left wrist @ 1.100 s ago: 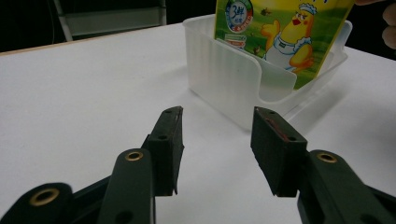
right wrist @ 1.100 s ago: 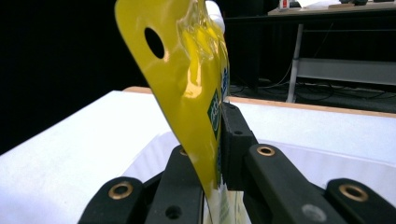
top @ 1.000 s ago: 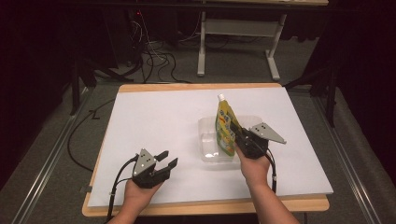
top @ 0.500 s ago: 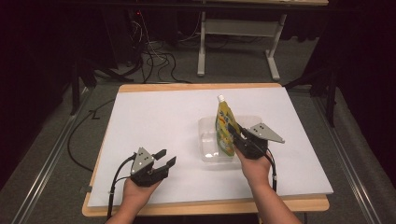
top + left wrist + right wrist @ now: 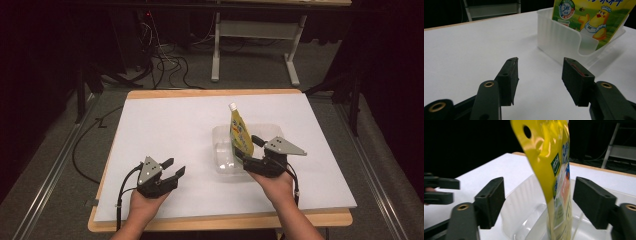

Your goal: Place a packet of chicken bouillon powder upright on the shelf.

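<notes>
A yellow spouted pouch (image 5: 240, 132) stands upright in a clear plastic tray (image 5: 222, 150) right of the table's middle. My right gripper (image 5: 248, 150) is at the pouch's near side. Its jaws have just been opening and now stand open, one on each side of the pouch (image 5: 549, 157), and neither pad touches it (image 5: 539, 187). My left gripper (image 5: 172, 168) rests near the front left of the white board. Its jaws have also just been opening and hold nothing (image 5: 540, 65). In the left gripper view the tray (image 5: 556, 42) and pouch (image 5: 594, 17) are ahead to the right.
A white board (image 5: 165, 125) covers the wooden table, whose front edge (image 5: 220, 222) runs by the person's forearms. Beyond the table are floor cables (image 5: 165, 65) and a desk frame (image 5: 250, 30). The left gripper (image 5: 436, 190) appears far left in the right gripper view.
The right gripper's jaws have come apart from the pouch, which stays standing in the tray. Both hands have kept their places.
</notes>
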